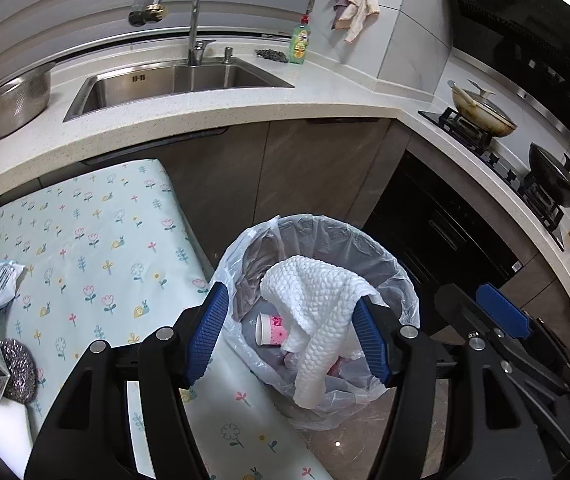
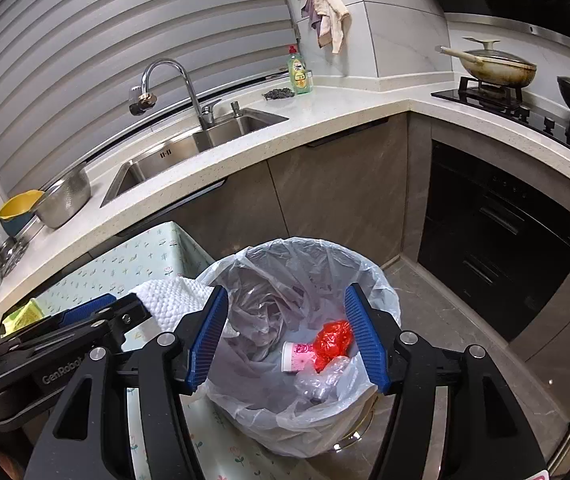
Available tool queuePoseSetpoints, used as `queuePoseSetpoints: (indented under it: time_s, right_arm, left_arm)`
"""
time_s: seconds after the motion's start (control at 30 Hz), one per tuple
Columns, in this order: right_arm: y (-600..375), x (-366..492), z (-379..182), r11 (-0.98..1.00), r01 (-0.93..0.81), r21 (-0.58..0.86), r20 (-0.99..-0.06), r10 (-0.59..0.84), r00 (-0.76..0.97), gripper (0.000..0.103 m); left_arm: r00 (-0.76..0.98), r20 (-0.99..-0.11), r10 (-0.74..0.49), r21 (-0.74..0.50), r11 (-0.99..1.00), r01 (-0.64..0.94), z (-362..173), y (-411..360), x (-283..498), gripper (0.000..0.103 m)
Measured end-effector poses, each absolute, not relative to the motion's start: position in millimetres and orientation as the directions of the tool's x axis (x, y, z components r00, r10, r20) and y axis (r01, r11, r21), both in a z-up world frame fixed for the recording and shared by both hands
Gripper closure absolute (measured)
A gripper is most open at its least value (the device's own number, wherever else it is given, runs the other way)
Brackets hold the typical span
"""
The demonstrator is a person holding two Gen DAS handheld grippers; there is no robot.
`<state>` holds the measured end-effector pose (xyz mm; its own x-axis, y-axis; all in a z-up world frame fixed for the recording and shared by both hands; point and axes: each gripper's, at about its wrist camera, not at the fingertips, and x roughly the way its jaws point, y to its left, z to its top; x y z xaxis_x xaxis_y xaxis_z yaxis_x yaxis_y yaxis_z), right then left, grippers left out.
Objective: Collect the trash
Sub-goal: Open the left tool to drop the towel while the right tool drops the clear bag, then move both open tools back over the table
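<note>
**Trash over the lined bin**

Left gripper (image 1: 291, 338): jaws parted. A white paper towel (image 1: 317, 312) is draped between them, touching the right pad, over the lined bin (image 1: 397, 264); no squeeze is seen.

Right gripper (image 2: 287, 338): jaws parted, nothing held. Below, in the bin, a pink paper cup (image 2: 297, 356) is lain beside a red wrapper (image 2: 331, 340).

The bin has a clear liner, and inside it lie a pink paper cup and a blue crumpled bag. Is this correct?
Almost. The crumpled bag is red, not blue, as the right wrist view shows. It lies beside the pink paper cup inside the bin with the clear liner.
</note>
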<state>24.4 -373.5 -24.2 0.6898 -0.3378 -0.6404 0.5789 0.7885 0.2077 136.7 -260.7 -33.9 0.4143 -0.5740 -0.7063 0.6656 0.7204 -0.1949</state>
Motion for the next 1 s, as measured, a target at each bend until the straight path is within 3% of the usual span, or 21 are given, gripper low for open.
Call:
queuePoseSetpoints:
  time_s: [0.07, 0.23, 0.47, 1.0]
  right_arm:
    - [-375.0, 20.2, -23.1, 0.779, 0.593, 0.204, -0.641, -0.352, 0.682, 0.042]
    - [-383.7, 9.5, -26.9, 0.757, 0.623, 0.197, -0.654, -0.373, 0.659, 0.041]
    - [-388.2, 1.2, -38.0, 0.742, 0.641, 0.198, -0.674, -0.371, 0.639, 0.041]
    - [-334.9, 12.8, -9.3, 0.821, 0.533, 0.203, -0.629, -0.307, 0.714, 0.038]
  left_arm:
    - [0.397, -0.724, -0.564, -0.187, 0.714, 0.674, -40.1, -270.9, 141.2, 0.038]
    - [0.294, -0.780, -0.552, -0.245, 0.702, 0.669, -55.8, -280.6, 148.1, 0.033]
    - [0.288, -0.832, -0.474, -0.173, 0.715, 0.678, -79.7, -276.4, 132.9, 0.022]
    - [0.486, -0.754, -0.441, -0.126, 0.824, 0.552, -31.5, -189.2, 130.6, 0.020]
